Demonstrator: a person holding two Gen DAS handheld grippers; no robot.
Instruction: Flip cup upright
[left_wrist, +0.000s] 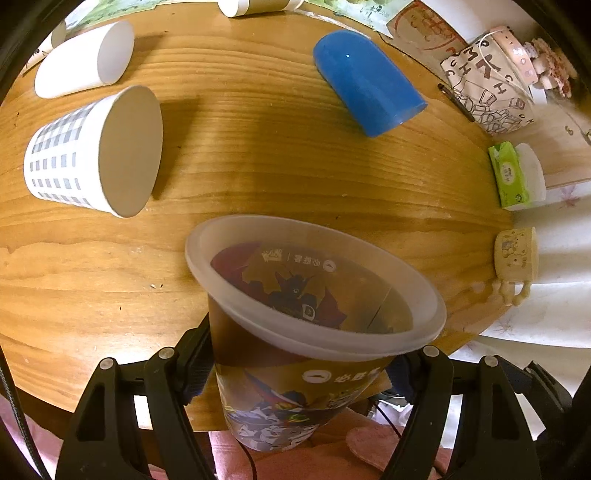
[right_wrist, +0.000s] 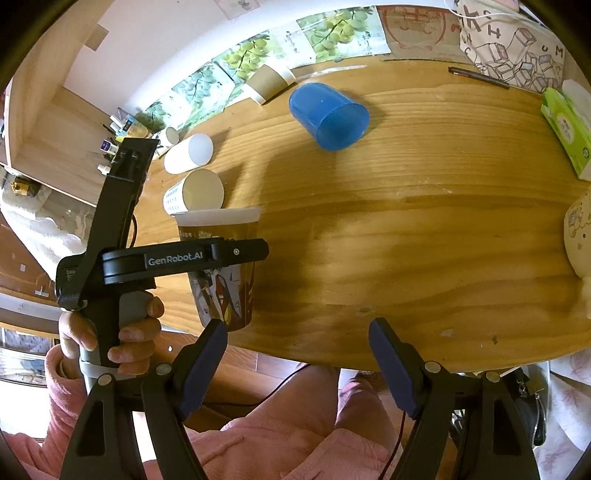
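My left gripper (left_wrist: 299, 365) is shut on a translucent printed cup (left_wrist: 295, 332) and holds it upright, mouth up, at the near edge of the wooden table (left_wrist: 258, 155). In the right wrist view the same cup (right_wrist: 221, 273) stands upright in the left gripper (right_wrist: 236, 254) at the table's front left. My right gripper (right_wrist: 297, 354) is open and empty, just off the table's front edge. A blue cup (left_wrist: 365, 81) lies on its side at the back; it also shows in the right wrist view (right_wrist: 328, 114).
A checked white cup (left_wrist: 96, 151) and a plain white cup (left_wrist: 85, 59) lie on their sides at the left. A brown-sleeved cup (right_wrist: 271, 83) lies at the back. A green tissue box (left_wrist: 509, 175), a printed bag (left_wrist: 487, 88) and a cream figurine (left_wrist: 515, 258) line the right edge.
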